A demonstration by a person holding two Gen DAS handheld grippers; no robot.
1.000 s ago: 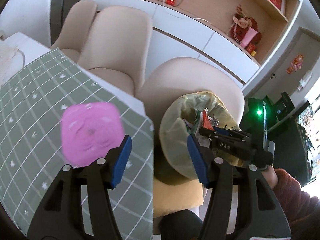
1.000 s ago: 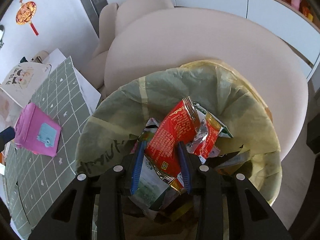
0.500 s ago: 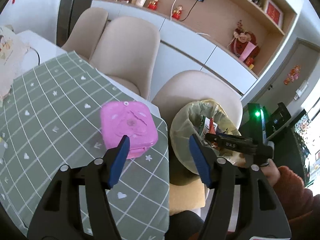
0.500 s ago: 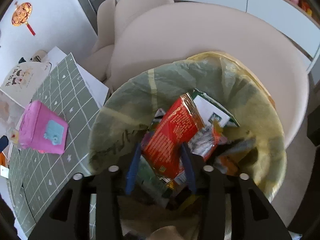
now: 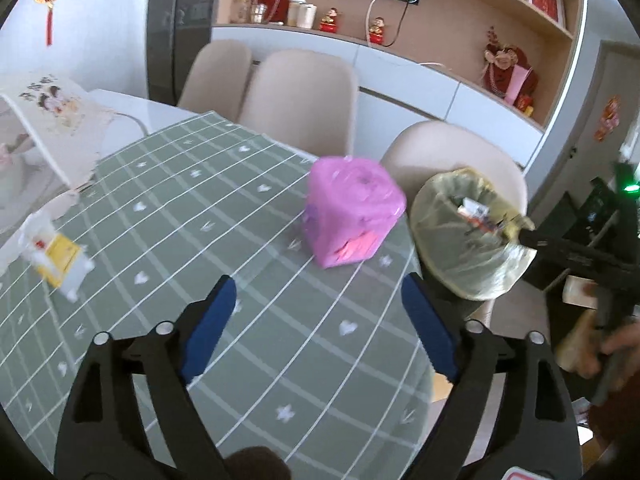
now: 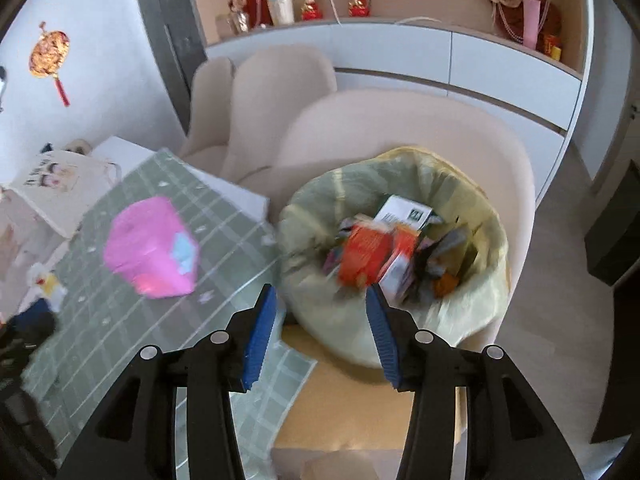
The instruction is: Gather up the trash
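Note:
A bin lined with a yellowish bag [image 6: 472, 280] stands on a beige chair seat, holding a red wrapper [image 6: 362, 254] and other packets. My right gripper [image 6: 320, 320] is open and empty, above the bin's near rim. The bin also shows in the left wrist view [image 5: 452, 236]. My left gripper [image 5: 316, 320] is open and empty above the green checked tablecloth [image 5: 180, 216]. A small yellow-and-white wrapper [image 5: 60, 260] lies at the left of the table. A pink box [image 5: 348, 216] stands near the table's right edge.
Beige chairs [image 5: 300, 96] stand behind the table. A printed canvas bag [image 5: 44, 120] lies at the table's far left. A white cabinet and shelf with ornaments [image 5: 376, 28] run along the back wall.
My right gripper opened, let go of the red wrapper into the bin and pulled back and up. My left gripper moved back over the table, away from the pink box.

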